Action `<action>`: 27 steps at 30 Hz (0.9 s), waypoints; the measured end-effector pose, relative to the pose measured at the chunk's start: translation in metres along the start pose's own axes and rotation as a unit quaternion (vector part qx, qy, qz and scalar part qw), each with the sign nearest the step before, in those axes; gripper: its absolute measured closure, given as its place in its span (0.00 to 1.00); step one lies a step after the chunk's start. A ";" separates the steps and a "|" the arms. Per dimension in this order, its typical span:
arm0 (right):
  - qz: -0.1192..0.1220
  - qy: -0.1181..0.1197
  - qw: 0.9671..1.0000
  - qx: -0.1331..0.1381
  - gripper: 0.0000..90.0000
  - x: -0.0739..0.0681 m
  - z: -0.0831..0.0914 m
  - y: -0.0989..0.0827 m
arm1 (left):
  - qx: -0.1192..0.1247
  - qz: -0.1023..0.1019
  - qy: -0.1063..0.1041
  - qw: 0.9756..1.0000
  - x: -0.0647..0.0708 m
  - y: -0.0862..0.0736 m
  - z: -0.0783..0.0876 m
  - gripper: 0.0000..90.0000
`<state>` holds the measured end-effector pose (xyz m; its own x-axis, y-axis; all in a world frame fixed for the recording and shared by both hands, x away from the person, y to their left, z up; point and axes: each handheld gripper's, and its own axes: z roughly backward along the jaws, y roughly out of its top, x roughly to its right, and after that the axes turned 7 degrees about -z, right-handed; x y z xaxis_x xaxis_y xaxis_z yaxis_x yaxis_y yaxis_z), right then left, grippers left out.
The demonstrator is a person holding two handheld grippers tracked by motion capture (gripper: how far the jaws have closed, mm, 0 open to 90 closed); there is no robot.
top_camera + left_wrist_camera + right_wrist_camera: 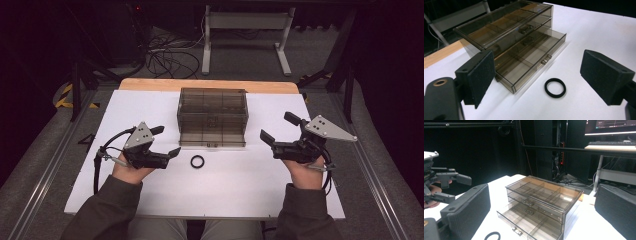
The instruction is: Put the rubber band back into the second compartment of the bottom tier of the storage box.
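A smoked clear drawer box (212, 116) is being seen standing at the middle of the white bench (150, 190), toward its far edge, with its bottom drawer (529, 61) pulled partly out toward the person and the two drawers above pushed in. A black ring (197, 161) is lying flat on the bench just in front of the open drawer, apart from it and between the two hands. The left hand-held gripper (162, 141) is being held above the bench to the left of the ring, its jaws spread wide and nothing between them; in the left gripper view the ring (555, 87) is lying between the two pads, well ahead of them. The right hand-held gripper (280, 129) is being held to the right of the box, its jaws likewise spread wide and empty. In the right gripper view the ring (492, 236) is being cut off by the bottom edge, and the open drawer's near corner is being cut off there too. The drawer dividers are being seen through the tinted walls, but whether the compartments hold anything cannot be told. The room beyond the bench is lying in dark, and a white frame (245, 30) and cables (167, 55) on the floor are being made out only dimly.
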<state>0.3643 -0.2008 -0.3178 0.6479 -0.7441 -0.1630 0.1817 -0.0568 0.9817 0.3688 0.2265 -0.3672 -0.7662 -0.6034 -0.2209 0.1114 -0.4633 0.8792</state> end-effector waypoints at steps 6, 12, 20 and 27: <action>0.002 0.000 1.000 0.002 0.01 0.000 0.001 0.001 | -0.010 -0.002 -0.009 1.000 0.004 -0.004 -0.012 0.16; 0.001 0.000 1.000 0.003 0.01 -0.001 0.002 0.001 | -0.022 -0.001 -0.018 1.000 0.007 -0.009 -0.023 0.19; 0.001 -0.001 1.000 0.004 0.01 0.000 0.002 0.002 | -0.034 0.000 -0.025 0.999 0.009 -0.014 -0.032 0.21; 0.001 0.001 1.000 0.004 0.01 -0.002 0.002 0.002 | -0.043 -0.001 -0.032 0.999 0.011 -0.017 -0.039 0.23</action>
<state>0.3621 -0.2011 -0.3156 0.6495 -0.7431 -0.1608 0.1747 -0.0599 0.9828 0.3833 0.2022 -0.4015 -0.8045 -0.5617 -0.1929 0.1620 -0.5200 0.8387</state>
